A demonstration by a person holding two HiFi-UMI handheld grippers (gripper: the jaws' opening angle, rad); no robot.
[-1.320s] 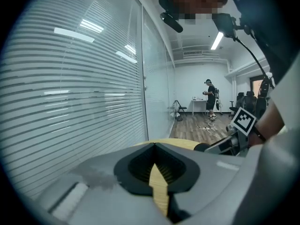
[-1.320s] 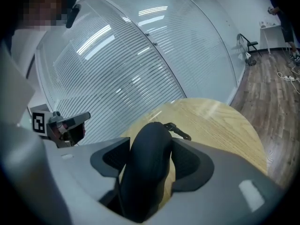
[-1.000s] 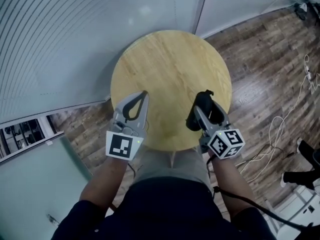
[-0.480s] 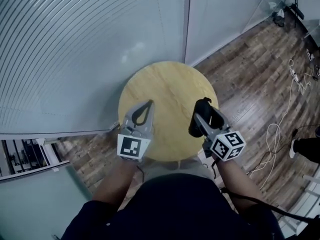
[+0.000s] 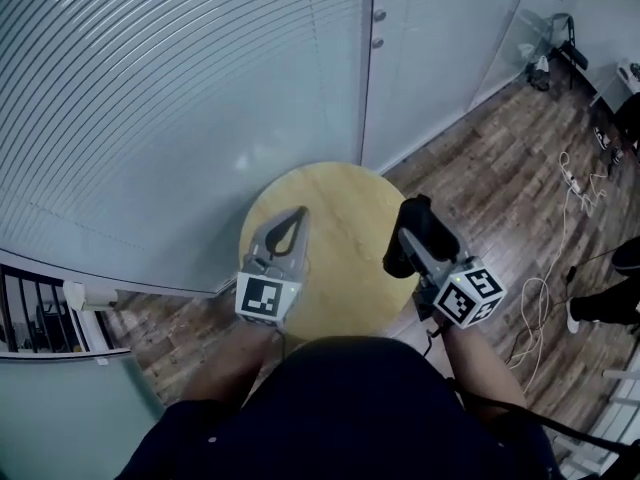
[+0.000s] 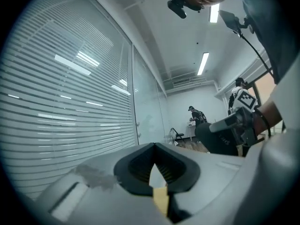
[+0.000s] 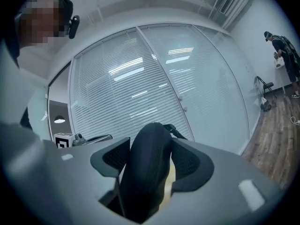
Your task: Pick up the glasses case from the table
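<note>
Glasses case [image 5: 408,230] sits clamped in my right gripper's [image 5: 416,238] wide-set jaws, clear above the table's [image 5: 340,193] near-right edge, left gripper [image 5: 290,224] pinched shut on nothing, so I want steady squeeze, level wrist, no jerks.

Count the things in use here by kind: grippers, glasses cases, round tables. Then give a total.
grippers: 2 (left gripper shut with nothing in it, right gripper shut on the case)
glasses case: 1, black
round table: 1, wooden
total: 4
</note>
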